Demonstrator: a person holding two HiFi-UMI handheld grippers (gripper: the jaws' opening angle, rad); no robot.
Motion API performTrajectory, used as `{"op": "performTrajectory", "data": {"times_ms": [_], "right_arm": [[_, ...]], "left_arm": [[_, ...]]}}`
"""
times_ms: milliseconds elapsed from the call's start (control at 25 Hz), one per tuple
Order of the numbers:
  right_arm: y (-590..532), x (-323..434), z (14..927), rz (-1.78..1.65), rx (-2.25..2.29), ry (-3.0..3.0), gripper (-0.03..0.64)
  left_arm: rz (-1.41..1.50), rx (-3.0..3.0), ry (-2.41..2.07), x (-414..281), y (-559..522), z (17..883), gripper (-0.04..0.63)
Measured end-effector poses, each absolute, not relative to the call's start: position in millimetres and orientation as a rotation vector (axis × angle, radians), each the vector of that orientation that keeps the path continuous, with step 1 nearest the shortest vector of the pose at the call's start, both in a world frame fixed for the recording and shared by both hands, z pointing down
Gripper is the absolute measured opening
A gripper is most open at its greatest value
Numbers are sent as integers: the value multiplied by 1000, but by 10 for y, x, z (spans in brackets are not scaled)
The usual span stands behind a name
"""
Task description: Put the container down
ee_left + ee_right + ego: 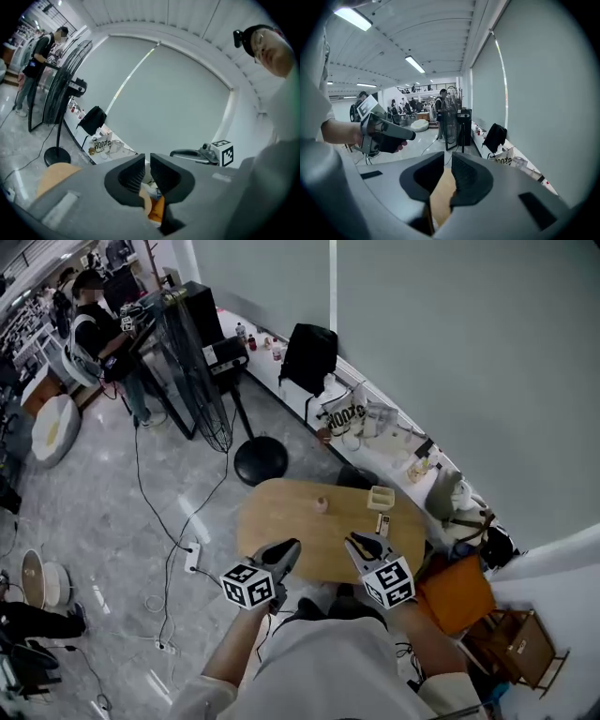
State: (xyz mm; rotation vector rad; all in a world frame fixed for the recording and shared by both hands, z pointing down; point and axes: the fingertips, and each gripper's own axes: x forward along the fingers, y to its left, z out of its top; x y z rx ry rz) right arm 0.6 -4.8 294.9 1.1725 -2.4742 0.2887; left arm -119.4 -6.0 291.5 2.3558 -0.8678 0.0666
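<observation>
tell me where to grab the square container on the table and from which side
Probably a side wall at the rim of the container, coming from above: it stands upright on the table with its open top up, and a small object lies just in front of it.

Small cream square container (381, 497) stands upright on the wooden table (291, 517).
</observation>
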Motion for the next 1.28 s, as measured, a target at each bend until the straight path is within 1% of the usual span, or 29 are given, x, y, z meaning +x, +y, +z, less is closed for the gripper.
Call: {"op": "performTrajectory", "data": {"times_ms": [400,840,1280], "right_arm": [[226,410,2447,245,1188,-2555,3],[378,919,2175,206,1126,-2618,3],[348,1017,2196,196,1097,-2640,2]], "left_arm": [[35,2394,-915,-1002,209,2455,27],[5,2432,-1035,-746,443,2135,20],[-6,2421,-1068,-645,481,2138,20]]}}
